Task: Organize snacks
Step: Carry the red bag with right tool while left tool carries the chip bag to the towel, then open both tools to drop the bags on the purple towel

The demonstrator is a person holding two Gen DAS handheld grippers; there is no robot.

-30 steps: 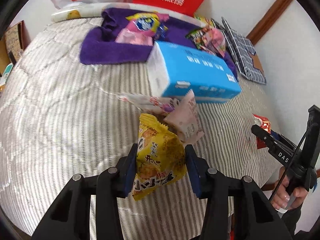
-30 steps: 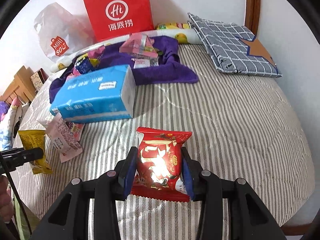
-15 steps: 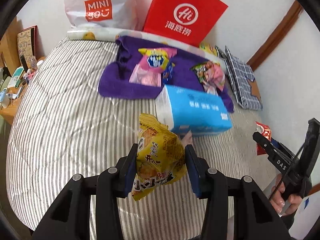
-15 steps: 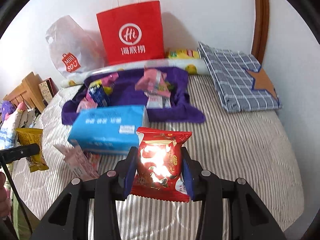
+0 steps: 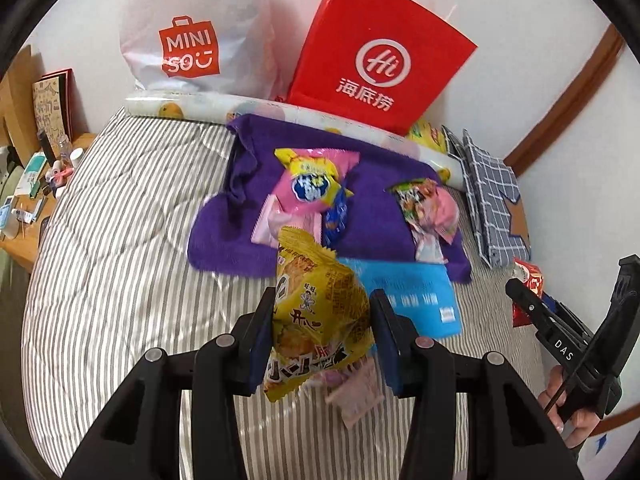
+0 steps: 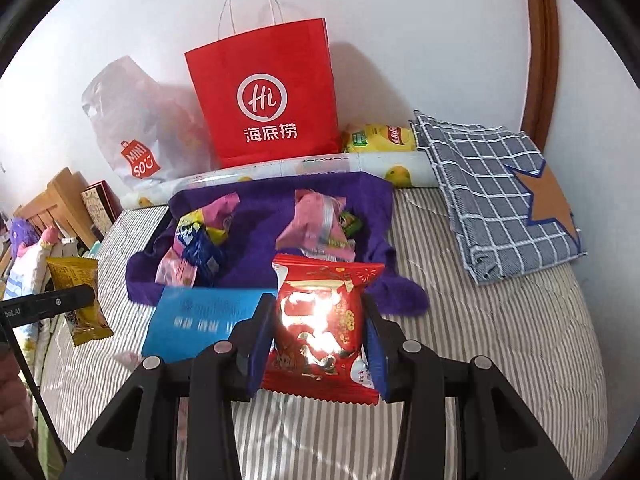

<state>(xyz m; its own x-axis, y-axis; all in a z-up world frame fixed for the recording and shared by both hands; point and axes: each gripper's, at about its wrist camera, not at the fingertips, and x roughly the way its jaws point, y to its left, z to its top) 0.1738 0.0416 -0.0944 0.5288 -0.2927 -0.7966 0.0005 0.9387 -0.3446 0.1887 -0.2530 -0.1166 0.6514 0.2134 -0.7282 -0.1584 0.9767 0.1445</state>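
Two snack bags being carried: left gripper clamping crinkly yellow chip bag, right gripper clamping shiny red snack packet. Probably heading to soft purple towel, needing gentle lowering beside the sorted snack piles.

At the top middle of the left wrist view, a red paper bag shows a white ring with "Hi" inside and the characters "海底捞" under it. To its left, a white plastic bag carries a red shopping-bag logo reading "MINI SO". At the right edge, the black gripper has "DAS" in white letters. The print on the yellow snack packet and the blue box is too blurred to read.
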